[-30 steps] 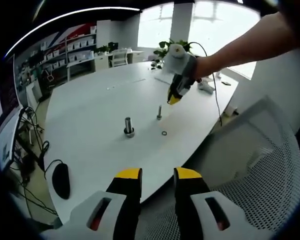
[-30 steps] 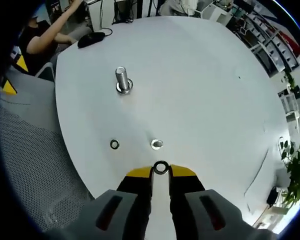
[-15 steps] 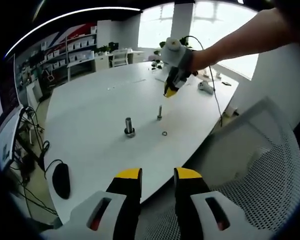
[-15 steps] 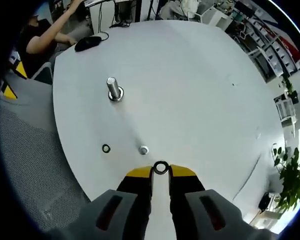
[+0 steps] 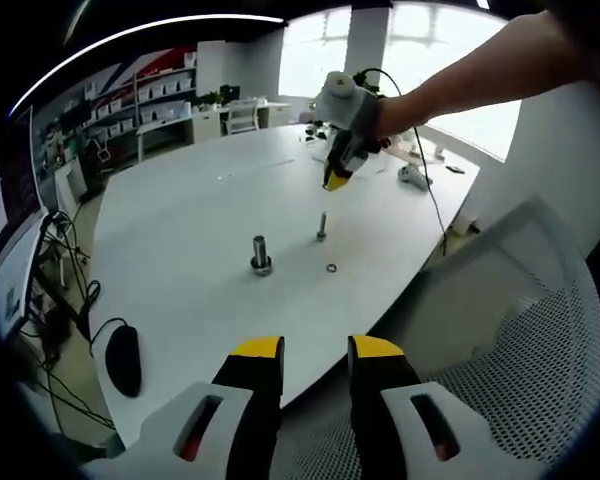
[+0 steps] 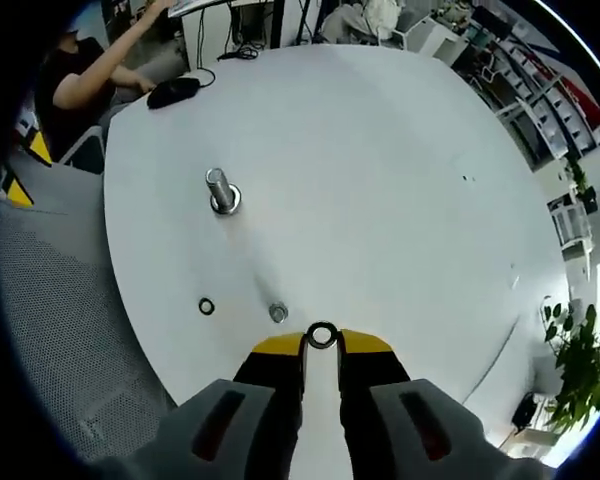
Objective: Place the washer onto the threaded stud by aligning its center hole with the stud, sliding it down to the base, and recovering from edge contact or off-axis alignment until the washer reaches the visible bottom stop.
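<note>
Washer [image 6: 322, 335] sits pinched flat in my right claw [image 6: 322, 338], held high over the thin stud [image 6: 278, 313] on the bench [image 6: 380, 180] so its hole can line up, while my left claw [image 5: 315, 347] waits spread apart.

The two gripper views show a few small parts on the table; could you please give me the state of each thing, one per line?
Right gripper: shut on a washer, held above the table.
Washer: pinched at the jaw tips, not on a stud.
Thin stud: upright, bare.
Thick stud: upright, collar at base.
Loose washer: flat on the white table.
Left gripper: open, holding nothing.
</note>
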Motion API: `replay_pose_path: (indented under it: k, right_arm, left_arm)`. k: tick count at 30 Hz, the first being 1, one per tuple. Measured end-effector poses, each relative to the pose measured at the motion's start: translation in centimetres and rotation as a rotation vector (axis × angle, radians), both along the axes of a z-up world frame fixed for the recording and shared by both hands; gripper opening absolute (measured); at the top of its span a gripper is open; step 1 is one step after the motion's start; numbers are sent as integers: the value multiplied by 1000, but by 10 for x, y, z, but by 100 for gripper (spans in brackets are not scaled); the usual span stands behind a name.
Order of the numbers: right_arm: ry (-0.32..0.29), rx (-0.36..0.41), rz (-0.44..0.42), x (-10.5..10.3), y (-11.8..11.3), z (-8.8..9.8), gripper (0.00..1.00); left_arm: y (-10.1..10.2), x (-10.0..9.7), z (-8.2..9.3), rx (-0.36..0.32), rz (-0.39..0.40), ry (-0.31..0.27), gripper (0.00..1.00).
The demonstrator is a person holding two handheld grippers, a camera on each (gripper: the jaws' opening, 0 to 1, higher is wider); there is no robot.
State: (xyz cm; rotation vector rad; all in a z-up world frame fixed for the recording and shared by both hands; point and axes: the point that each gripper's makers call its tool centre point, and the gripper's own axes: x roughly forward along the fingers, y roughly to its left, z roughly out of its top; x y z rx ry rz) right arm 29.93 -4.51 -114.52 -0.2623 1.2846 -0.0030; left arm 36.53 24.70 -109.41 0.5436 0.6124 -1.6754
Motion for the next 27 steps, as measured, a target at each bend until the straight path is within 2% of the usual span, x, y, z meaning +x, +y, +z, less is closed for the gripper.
replay_pose_path:
  k: [17, 20, 25, 27]
  right_arm:
    - [-4, 14, 10, 0, 1, -1, 14]
    - [-14, 21, 9, -1, 2, -4, 14]
    - [9, 26, 19, -7, 4, -11, 14]
    - [-8, 45, 11, -6, 6, -12, 14]
  left_arm:
    - [1, -2, 0, 13, -5, -3, 23]
    - [2, -1, -1, 14, -5, -8, 23]
    - [0, 0, 0, 10, 1, -3, 23]
    - [0, 0, -1, 11, 0, -4, 23]
